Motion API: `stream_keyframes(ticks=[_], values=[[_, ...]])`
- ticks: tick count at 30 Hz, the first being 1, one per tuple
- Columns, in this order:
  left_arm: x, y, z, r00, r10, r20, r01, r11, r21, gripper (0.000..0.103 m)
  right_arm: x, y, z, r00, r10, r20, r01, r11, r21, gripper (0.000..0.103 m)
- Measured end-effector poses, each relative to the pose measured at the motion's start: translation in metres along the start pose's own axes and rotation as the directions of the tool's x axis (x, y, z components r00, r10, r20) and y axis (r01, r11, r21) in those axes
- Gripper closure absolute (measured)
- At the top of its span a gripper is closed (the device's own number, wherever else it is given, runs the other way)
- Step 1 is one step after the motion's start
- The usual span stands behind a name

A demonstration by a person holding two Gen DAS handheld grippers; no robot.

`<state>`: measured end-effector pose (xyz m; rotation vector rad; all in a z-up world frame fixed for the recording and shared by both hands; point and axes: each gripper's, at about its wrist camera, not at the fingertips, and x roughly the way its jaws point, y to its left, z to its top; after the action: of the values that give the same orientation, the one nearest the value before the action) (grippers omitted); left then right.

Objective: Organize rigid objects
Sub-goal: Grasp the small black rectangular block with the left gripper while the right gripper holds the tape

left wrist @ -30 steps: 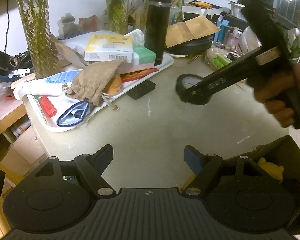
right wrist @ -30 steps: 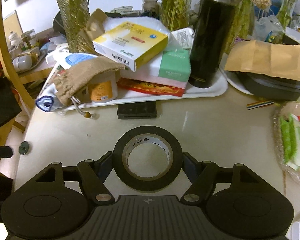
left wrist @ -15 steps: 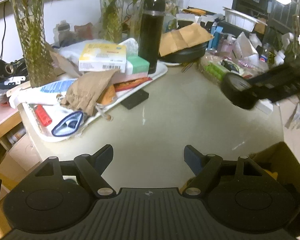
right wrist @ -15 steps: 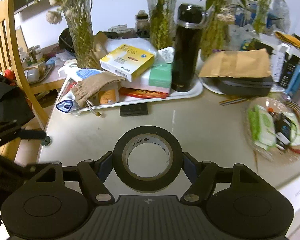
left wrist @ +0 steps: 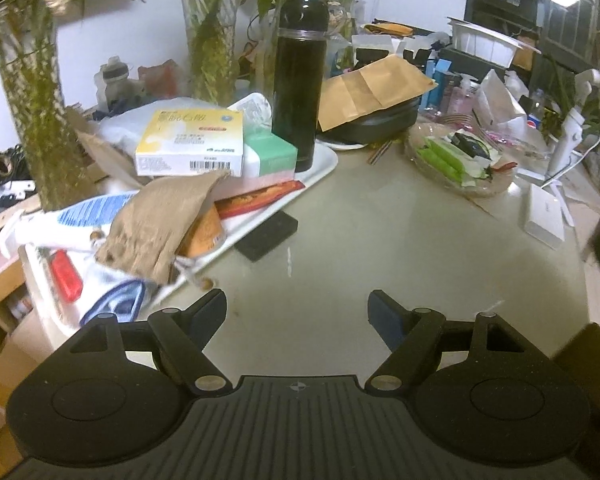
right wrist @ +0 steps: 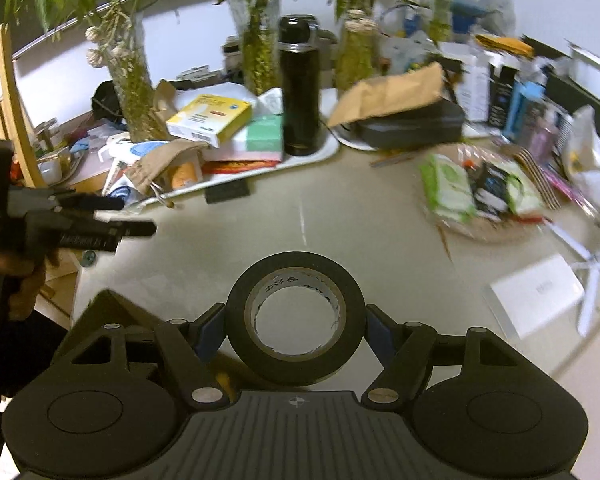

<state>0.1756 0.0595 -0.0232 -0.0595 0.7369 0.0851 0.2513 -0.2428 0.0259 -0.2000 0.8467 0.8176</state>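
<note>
While the right gripper [right wrist: 296, 320] holds the roll of black tape [right wrist: 296, 318] above the pale tabletop [right wrist: 340, 216], its jaws are clenched on the two sides of the roll — the hole faces the camera. The left gripper [left wrist: 298, 310] has its jaws released, with nothing between them, near the white tray [left wrist: 320, 166] that carries a black flask [left wrist: 298, 92] and a yellow box [left wrist: 192, 142].

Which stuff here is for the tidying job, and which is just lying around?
For the job:
- tape roll, clamped in the right gripper
- left gripper, open

Just lying around:
- black flask
- yellow box
- white tray
- brown pouch
</note>
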Motion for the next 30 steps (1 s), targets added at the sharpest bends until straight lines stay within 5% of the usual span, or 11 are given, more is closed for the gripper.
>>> stream_keyframes(ticks=[8,22,30], values=[[0.051,-0.005,0.008,0.999,0.031,-0.011,-0.031,0.998,0.062,0.02,-0.015,-0.019,-0.026,1.0,-0.003,0.023,0.001,0.996,0.085,0.028],[0.121,0.013,0.015,0.994,0.056,-0.09,-0.056,0.998,0.008,0.013,-0.022,-0.025,-0.033,0.998,0.019,0.053,-0.025,0.992,0.123,0.028],[0.123,-0.014,0.013,0.996,-0.066,-0.052,0.072,0.99,0.12,0.013,-0.021,-0.027,-0.035,0.998,0.023,0.06,-0.03,0.992,0.126,0.028]])
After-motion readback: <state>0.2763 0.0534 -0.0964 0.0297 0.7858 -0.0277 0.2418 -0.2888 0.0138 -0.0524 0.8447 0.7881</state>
